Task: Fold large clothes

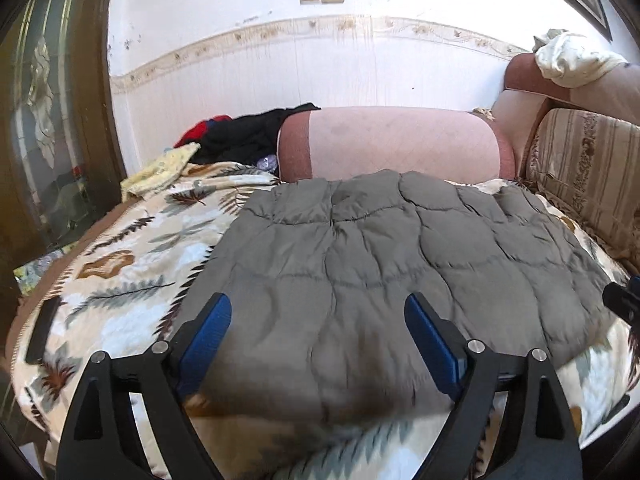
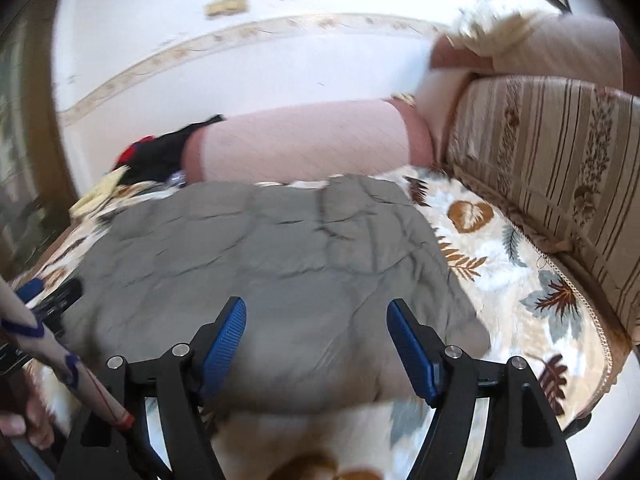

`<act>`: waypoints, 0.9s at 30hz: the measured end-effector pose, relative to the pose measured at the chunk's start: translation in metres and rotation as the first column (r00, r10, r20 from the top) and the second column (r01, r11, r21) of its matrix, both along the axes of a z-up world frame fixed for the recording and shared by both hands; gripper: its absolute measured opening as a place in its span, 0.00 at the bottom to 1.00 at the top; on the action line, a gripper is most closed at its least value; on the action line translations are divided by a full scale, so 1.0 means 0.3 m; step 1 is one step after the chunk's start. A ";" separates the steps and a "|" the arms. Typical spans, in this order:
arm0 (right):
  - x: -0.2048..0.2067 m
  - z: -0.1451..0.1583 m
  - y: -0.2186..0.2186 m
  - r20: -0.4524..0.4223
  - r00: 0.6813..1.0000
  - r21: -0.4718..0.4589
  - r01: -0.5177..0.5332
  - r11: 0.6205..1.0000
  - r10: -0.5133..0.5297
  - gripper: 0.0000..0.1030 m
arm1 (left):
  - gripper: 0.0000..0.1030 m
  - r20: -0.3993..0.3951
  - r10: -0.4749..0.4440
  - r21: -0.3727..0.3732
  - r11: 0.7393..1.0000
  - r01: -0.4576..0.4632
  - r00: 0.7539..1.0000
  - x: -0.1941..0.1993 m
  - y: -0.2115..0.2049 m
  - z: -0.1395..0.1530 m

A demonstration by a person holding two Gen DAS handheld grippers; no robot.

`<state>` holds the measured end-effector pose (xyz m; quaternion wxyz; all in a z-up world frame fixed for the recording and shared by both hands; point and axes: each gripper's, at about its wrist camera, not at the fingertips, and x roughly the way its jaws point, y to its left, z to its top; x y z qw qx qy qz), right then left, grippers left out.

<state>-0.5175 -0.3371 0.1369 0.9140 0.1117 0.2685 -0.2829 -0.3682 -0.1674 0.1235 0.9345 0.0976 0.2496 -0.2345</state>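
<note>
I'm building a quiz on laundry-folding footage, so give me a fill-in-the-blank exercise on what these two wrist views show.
1. The quilted garment lying on the leaf-patterned cover is ____ in colour.
2. The left gripper and the right gripper both have their jaws ____, with nothing pinched.
3. Beyond the garment's far edge lies a long ____ bolster cushion.
4. The pads on the fingers are ____ in colour.

Missing words: grey; open; pink; blue
</note>
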 end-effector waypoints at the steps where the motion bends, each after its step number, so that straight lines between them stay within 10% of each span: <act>1: -0.019 0.015 0.040 -0.002 1.000 -0.017 -0.022 1.000 0.022 0.75 | 0.85 0.006 -0.003 0.004 1.000 0.003 1.000 -0.028 0.010 0.011; 13: -0.213 0.258 0.269 0.164 0.985 -0.133 -0.035 0.991 0.056 0.94 | 1.00 0.134 0.039 0.014 0.999 -0.041 0.990 -0.289 0.202 0.239; 27: -0.220 0.287 0.300 0.187 0.980 -0.151 -0.044 0.988 0.072 0.94 | 1.00 0.164 0.095 0.094 0.989 -0.112 0.982 -0.311 0.203 0.268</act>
